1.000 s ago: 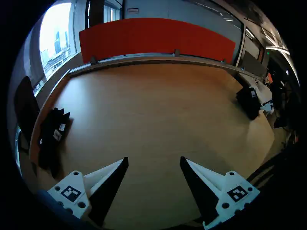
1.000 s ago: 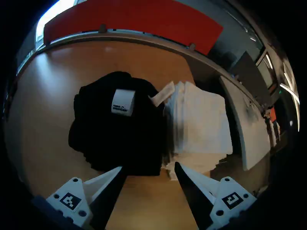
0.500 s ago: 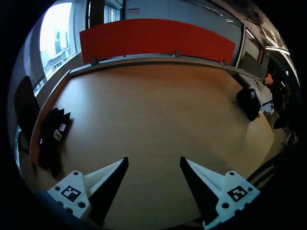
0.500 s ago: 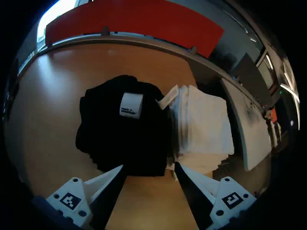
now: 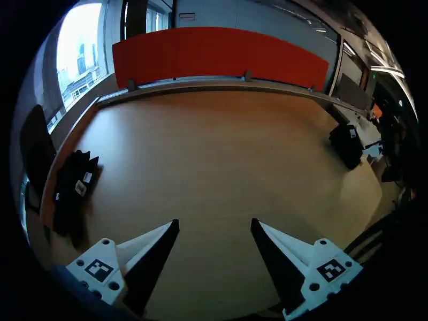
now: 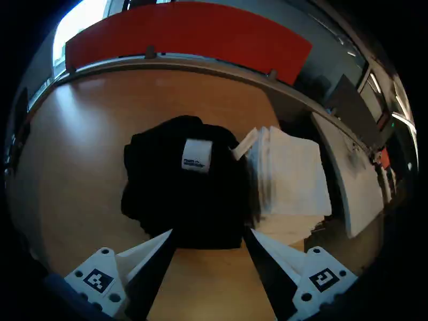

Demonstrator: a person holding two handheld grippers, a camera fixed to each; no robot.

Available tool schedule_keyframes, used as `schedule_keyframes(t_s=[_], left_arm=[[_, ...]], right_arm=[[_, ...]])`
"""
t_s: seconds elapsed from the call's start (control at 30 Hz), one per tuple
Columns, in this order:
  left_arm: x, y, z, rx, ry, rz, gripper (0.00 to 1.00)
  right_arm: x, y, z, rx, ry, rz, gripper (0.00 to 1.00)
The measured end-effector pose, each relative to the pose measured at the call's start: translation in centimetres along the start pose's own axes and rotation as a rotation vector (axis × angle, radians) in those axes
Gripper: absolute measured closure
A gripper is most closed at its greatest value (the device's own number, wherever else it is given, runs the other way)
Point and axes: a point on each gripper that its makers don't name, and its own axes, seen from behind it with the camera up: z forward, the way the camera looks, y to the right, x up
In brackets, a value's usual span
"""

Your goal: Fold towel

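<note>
In the right gripper view a stack of folded black towels [image 6: 182, 198] with a white label [image 6: 196, 155] lies on the wooden table, just ahead of my open right gripper [image 6: 208, 243]. A stack of folded white towels [image 6: 291, 179] sits beside it on the right. Nothing is between the fingers. In the left gripper view my left gripper [image 5: 214, 232] is open over bare wood. A dark pile of cloth [image 5: 72, 187] with small tags lies at the table's left edge, and another dark stack [image 5: 346, 143] sits far right.
A red partition [image 5: 219, 53] runs along the table's far edge, with windows [image 5: 75, 53] behind on the left. A grey desk surface [image 6: 350, 176] lies to the right of the white stack. Dark chairs and gear stand beyond the table's right end.
The right gripper's view has shifted left, so the black and white stacks now sit further right in it. The left gripper has hardly moved.
</note>
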Motion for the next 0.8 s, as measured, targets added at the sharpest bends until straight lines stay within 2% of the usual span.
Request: schedule_keyframes(t_s=[0.37, 0.8], left_arm=[[0.2, -0.2, 0.0, 0.003, 0.007, 0.000, 0.00], [0.6, -0.7, -0.2, 0.011, 0.022, -0.009, 0.00]], right_arm=[[1.4, -2.2, -1.0, 0.042, 0.055, 0.021, 0.08], [4.4, -5.0, -2.1, 0.076, 0.157, 0.109, 0.08]])
